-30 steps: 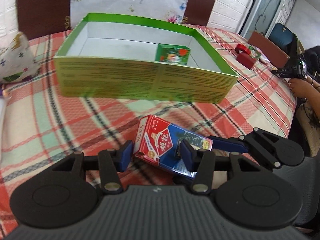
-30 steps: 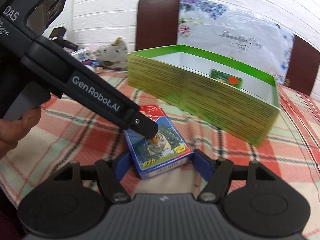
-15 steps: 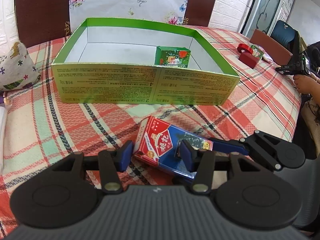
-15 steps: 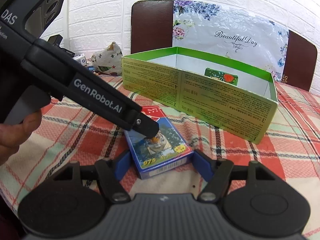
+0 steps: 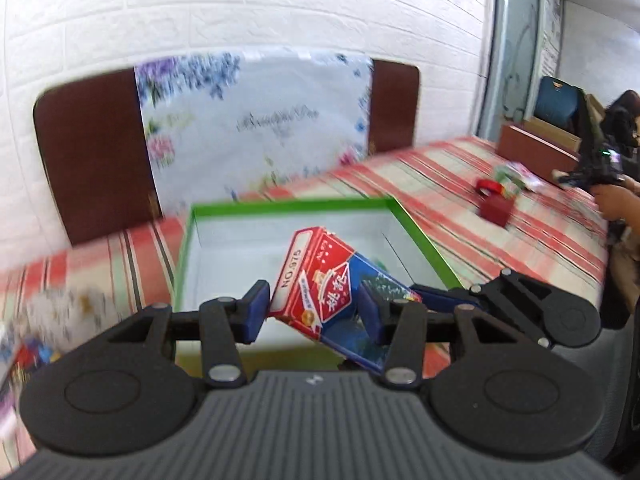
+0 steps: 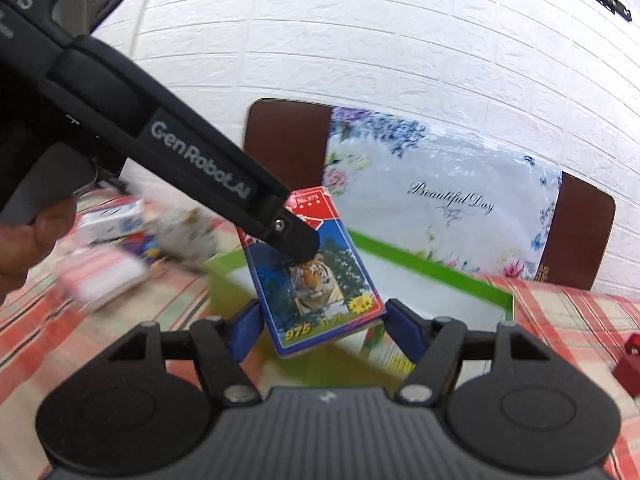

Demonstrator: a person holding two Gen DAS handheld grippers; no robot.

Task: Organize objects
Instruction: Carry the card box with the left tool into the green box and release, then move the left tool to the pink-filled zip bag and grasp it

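A: Fingers first. My left gripper is clamped across the card box, blue pads on both of its sides. My right gripper pinches the same box at its near end, pads tight on either edge.

B: So both hold one thing. Where is it?

A: Up in the air, off the checked tablecloth, over the near part of the green tray. In the right wrist view it hangs in front of the tray's far rim.

B: Which step?

A: Carrying, I'd say; placing not done yet. Next I need to lower it past the wall, find bare floor in the tray, then let go with one gripper before the other so it doesn't twist.

B: Orientation?

A: Long axis runs away from my right gripper, tipped upward; the red end reading 975 points up and away, the tiger face toward the right camera. Tilted, not flat. Background's blurred, can't say more.
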